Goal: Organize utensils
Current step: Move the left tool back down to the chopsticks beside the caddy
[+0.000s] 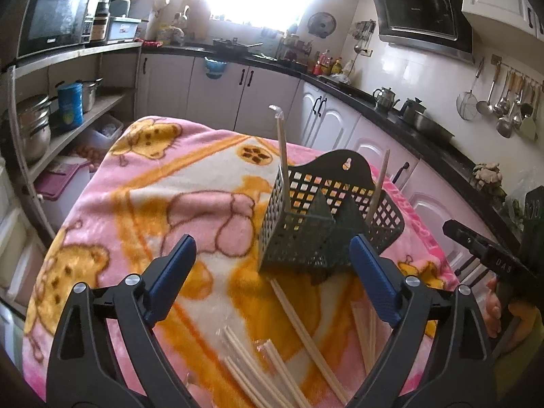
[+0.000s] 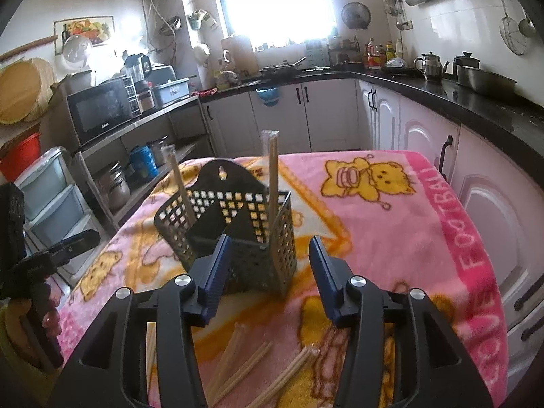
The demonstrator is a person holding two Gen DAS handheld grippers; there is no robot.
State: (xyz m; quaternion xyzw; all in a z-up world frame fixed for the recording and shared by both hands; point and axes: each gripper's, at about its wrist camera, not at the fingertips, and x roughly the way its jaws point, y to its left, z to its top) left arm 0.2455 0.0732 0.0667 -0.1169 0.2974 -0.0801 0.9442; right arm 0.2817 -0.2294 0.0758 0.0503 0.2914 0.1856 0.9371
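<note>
A black perforated utensil holder (image 1: pixel 295 238) (image 2: pixel 258 258) stands on a table covered with a pink cartoon blanket (image 1: pixel 153 183) (image 2: pixel 391 238). Two wrapped chopstick pairs stand upright in it, one in the left compartment (image 1: pixel 282 163) (image 2: pixel 182 190) and one in the right (image 1: pixel 379 187) (image 2: pixel 273 183). Several loose chopsticks (image 1: pixel 306 333) (image 2: pixel 238 363) lie on the blanket in front of the holder, below both grippers. My left gripper (image 1: pixel 272 248) is open wide just short of the holder, nothing between its pads. My right gripper (image 2: pixel 270 243) is open about half as wide, its blue pads empty, close to the holder's front.
A person's hand (image 1: pixel 493 309) (image 2: pixel 47 309) shows at the edge of each view. A steel shelf with pots and a microwave (image 1: pixel 54 17) stands left of the table. White cabinets under a black counter (image 2: pixel 476 108) wrap behind and to the right.
</note>
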